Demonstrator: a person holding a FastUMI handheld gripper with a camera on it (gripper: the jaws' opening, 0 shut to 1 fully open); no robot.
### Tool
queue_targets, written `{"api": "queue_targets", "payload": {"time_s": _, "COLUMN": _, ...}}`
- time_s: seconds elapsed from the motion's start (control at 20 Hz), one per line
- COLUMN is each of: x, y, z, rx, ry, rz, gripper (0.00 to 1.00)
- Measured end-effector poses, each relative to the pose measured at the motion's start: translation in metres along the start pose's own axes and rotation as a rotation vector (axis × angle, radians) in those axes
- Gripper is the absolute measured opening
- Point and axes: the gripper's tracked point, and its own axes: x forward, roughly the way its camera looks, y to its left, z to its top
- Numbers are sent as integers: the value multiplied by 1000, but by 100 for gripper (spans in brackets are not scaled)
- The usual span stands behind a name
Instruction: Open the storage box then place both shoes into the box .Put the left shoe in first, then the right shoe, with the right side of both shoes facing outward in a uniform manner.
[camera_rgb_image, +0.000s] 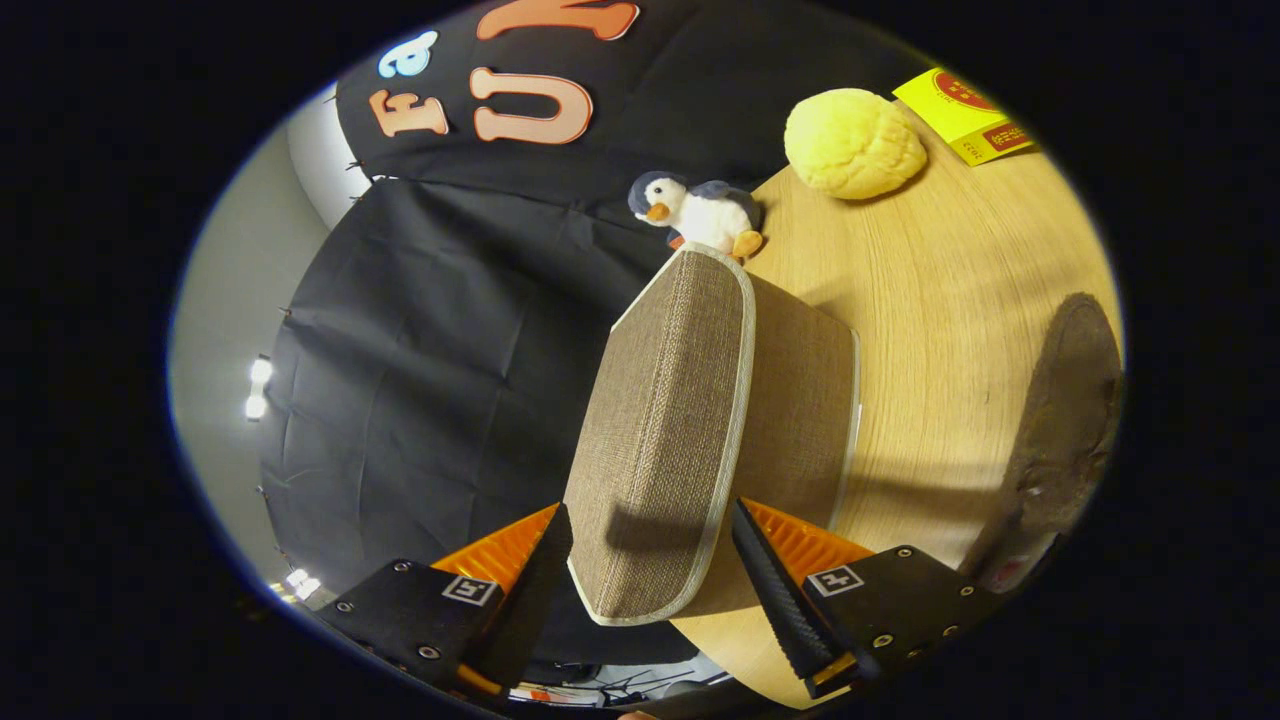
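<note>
Wooden tabletop (930, 330) and black cloth behind, and we're on step one; the storage box (790, 400) sits on the table with its woven lid (665, 430) swung up on edge, between the fingers; the gripper (650, 565) looks spread wide either side of the lid's lower end, touching or not I cannot tell; one dark shoe (1065, 400) lies beside the box; a plush penguin (700, 212) and yellow bun toy (852, 142) sit beyond; next, I'd say: lid fully back, then fetch the left shoe

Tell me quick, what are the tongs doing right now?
Tongs: open, fingers on either side of the brown fabric storage box lid, not pressing on it as far as the gripper view shows.
</note>
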Motion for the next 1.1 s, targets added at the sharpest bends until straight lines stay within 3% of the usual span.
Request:
{"api": "queue_targets", "payload": {"time_s": 0.55, "x": 9, "y": -5, "z": 6, "rx": 174, "ry": -83, "rz": 116, "gripper": 93}}
{"api": "queue_targets", "payload": {"time_s": 0.8, "x": 8, "y": -3, "z": 3, "rx": 163, "ry": -85, "rz": 99, "gripper": 68}}
{"api": "queue_targets", "payload": {"time_s": 1.05, "x": 0, "y": 9, "z": 0, "rx": 151, "ry": -76, "rz": 110, "gripper": 62}}
{"api": "queue_targets", "payload": {"time_s": 1.1, "x": -7, "y": 12, "z": 2, "rx": 141, "ry": -87, "rz": 115, "gripper": 55}}
